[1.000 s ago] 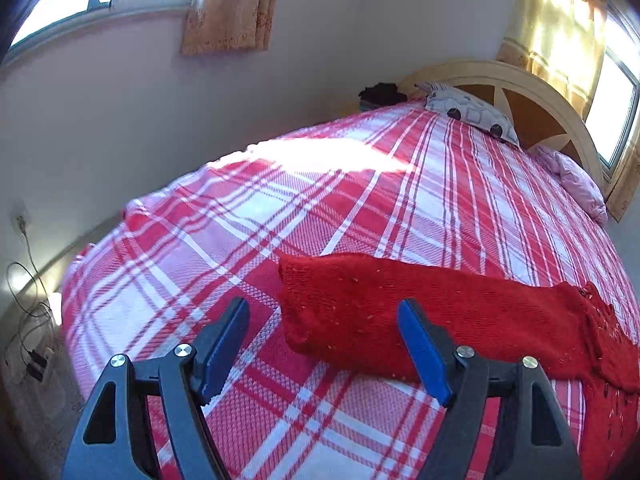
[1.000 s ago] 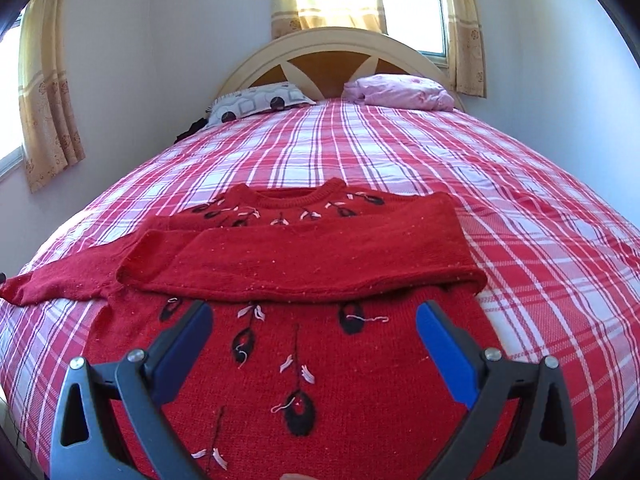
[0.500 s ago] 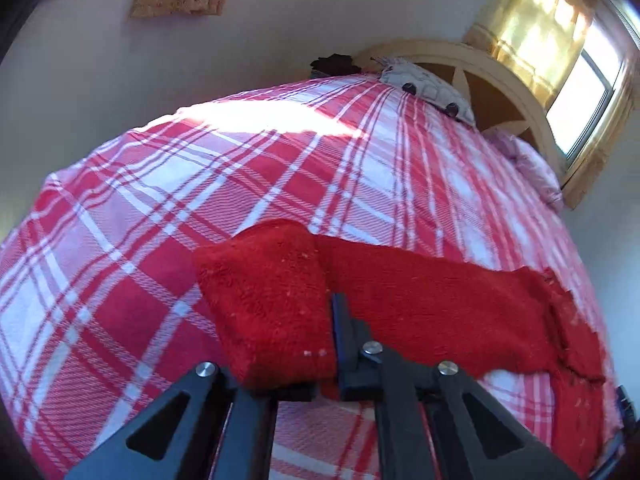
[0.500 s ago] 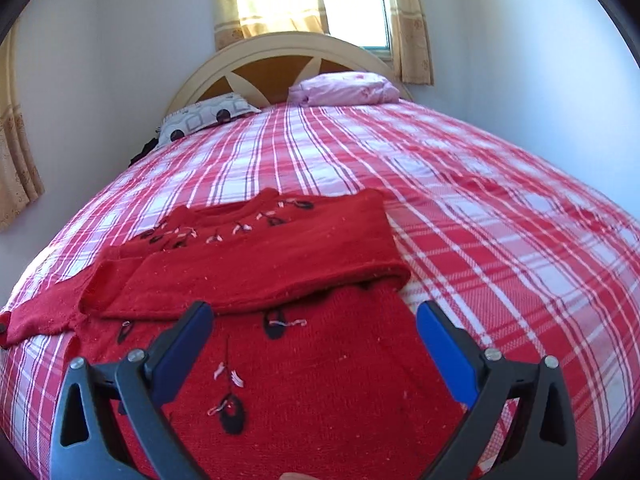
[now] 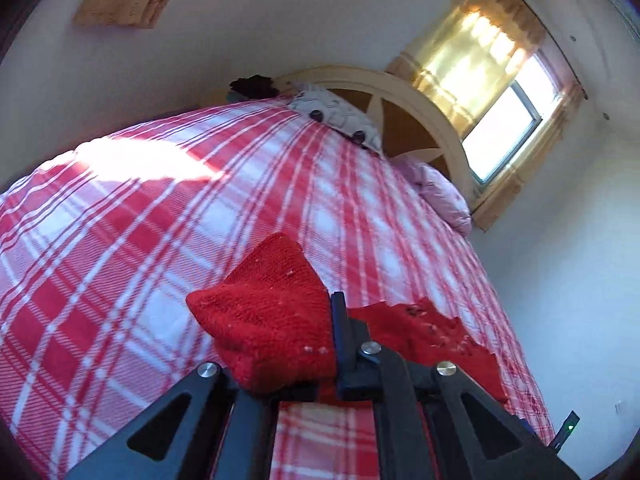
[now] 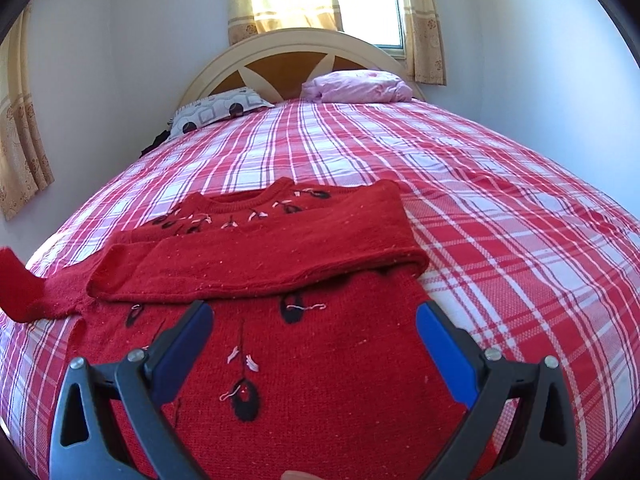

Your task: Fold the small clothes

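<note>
Left wrist view: the left gripper (image 5: 316,344) has its jaws clamped tight on the cuff end of a sleeve (image 5: 268,316) of the red sweater (image 5: 432,336), and the knit bunches up into a fat wedge right in front of the camera, lifted off the bed (image 5: 132,240). The rest of the sweater trails off toward 4 o'clock across the red and white plaid cover. Up around 1 o'clock there's the curved headboard (image 5: 432,108) with a patterned pillow (image 5: 340,116) and a pink pillow (image 5: 444,196) against it, and a window (image 5: 504,132) with yellow curtains behind that. Right wrist view: the right gripper (image 6: 316,340) hangs over the lower body of the sweater (image 6: 320,364) with its 2 blue-padded fingers (image 6: 444,348) spread wide apart, nothing between them. The sweater lies flat on the bed (image 6: 500,248), with 1 sleeve (image 6: 260,256) folded straight across the chest, black and pink embroidery showing above and below it. Way over at 9 o'clock you can see the other sleeve end (image 6: 18,284) raised off the cover. Both pillows sit at 12 o'clock under the headboard (image 6: 296,52).
</note>
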Motion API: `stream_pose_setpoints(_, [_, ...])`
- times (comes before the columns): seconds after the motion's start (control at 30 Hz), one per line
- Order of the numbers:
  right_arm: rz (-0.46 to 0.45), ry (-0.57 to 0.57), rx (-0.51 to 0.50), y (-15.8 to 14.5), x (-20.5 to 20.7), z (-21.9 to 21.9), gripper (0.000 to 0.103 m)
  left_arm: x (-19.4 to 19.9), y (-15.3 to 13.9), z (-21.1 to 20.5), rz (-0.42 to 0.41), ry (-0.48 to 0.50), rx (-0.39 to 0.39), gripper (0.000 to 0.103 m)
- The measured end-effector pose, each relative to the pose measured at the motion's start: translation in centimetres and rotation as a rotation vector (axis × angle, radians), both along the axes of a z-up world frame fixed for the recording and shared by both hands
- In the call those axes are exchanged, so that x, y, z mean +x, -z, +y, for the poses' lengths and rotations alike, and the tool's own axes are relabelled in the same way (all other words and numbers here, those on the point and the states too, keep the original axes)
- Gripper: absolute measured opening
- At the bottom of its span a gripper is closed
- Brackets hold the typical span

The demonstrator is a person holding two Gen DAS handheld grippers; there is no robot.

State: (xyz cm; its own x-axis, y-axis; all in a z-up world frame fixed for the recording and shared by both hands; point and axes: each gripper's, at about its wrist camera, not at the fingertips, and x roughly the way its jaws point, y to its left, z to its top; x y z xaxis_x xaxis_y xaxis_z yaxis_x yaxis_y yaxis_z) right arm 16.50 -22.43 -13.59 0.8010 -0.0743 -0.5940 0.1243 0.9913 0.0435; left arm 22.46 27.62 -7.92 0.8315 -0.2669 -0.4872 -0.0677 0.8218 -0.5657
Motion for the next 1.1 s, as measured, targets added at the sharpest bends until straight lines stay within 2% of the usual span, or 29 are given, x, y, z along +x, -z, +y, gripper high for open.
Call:
stream_pose_setpoints(0.27, [-0.002,0.006,0.024,0.0,-0.4,-1.2,0.103,2.4,-2.4,-4.7,-0.033,0.039,-0.011,0.004])
stream_pose_setpoints(0.67, [-0.012,0.011,0.03,-0.6,-1.1,-2.4,0.103,6.2,-5.9,-14.4,-0.096,0.18,-0.063,0.004])
stream_pose_setpoints(0.97, [-0.02,0.031,0.061,-0.3,-1.9,-4.1,0.103,9.6,-7.1,-22.8,-0.099,0.302,-0.057,0.004])
stream_pose_setpoints(1.1, [-0.018,0.043,0.083,0.1,-2.3,-5.1,0.103,10.8,-6.6,-26.2,-0.081,0.347,-0.049,0.004])
